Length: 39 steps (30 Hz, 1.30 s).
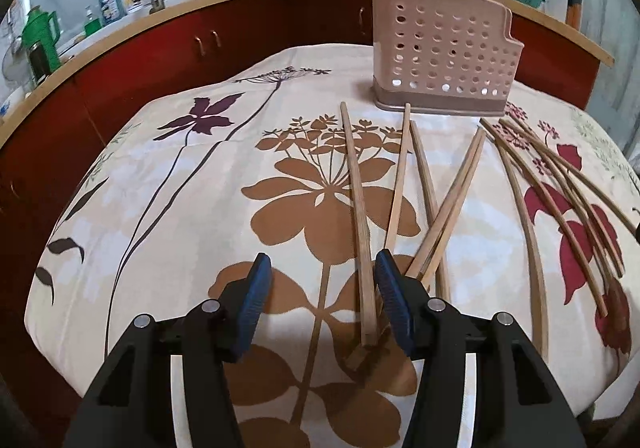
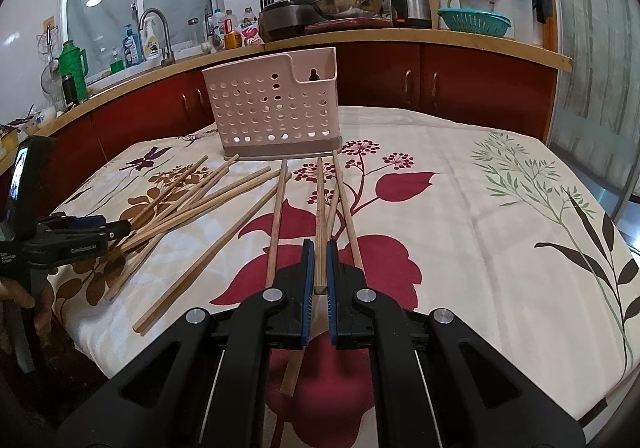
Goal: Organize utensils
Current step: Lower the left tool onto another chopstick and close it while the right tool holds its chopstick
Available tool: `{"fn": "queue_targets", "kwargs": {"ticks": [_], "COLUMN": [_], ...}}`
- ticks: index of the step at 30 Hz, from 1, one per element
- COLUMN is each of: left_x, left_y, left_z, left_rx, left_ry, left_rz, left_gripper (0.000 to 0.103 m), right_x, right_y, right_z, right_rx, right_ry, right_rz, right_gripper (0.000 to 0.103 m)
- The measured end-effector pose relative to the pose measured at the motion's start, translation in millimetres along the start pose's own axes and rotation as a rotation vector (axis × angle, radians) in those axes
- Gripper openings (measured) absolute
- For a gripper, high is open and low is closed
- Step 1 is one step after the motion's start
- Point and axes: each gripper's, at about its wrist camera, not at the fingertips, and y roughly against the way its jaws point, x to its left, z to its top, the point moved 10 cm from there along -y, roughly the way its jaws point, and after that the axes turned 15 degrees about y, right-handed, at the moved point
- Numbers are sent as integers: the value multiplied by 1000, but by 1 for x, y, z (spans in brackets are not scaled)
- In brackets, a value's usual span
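Several wooden chopsticks (image 1: 436, 204) lie scattered on the floral tablecloth in front of a pink perforated utensil holder (image 1: 440, 60), which also shows in the right wrist view (image 2: 276, 108). My left gripper (image 1: 320, 268) is open low over the cloth, and one chopstick (image 1: 358, 208) lies between its fingers, close to the right pad (image 1: 394, 296). My right gripper (image 2: 318, 252) is nearly closed around one chopstick (image 2: 320, 216) that points toward the holder; the pads sit close on both sides of its near end. More chopsticks (image 2: 192, 200) lie to its left.
The table (image 2: 480, 208) has a floral cloth, with edges near left and front. The left gripper and hand show at the left in the right wrist view (image 2: 72, 236). Behind the table runs a red cabinet counter (image 2: 440, 40) with sink, bottles, kettle and pans.
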Motion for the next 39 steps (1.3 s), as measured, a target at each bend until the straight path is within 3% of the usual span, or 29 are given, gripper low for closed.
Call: {"fn": "queue_targets", "kwargs": {"ticks": [8,15,22,28,29,31,37,39], "left_x": [6,24,19,22,21,19,17,19], "left_y": [-1,-5,-2,-3,-3,-1,0,1], "left_z": [-3,-4,-10,-10,-10,-10,-11,-11], "left_rx": [12,25,12,6,1,-10,-21,-27], "left_ry": [13,27,-22,7,4,-7,-32,-28], "left_rz": [-41,-12,-24,-51,-52,-55,-53,-55], "left_gripper": [55,53,53,53,51,35,14,11], "right_x": [-3,0,0,-2,-2,-2,0,2], "right_y": [-3,-4,-5,-10,-11,-12,-9,-10], "right_z": [-2,-1,-3,-13,-16,-17,-15,-15], "right_rx": [8,12,14,37,42,46,32,34], "right_ry": [-2,5,7,-4,-9,-14,1,6], "right_rz": [-8,-10,-11,-2,2,7,3,3], "right_gripper": [7,7,7,7,7,7,7,7]}}
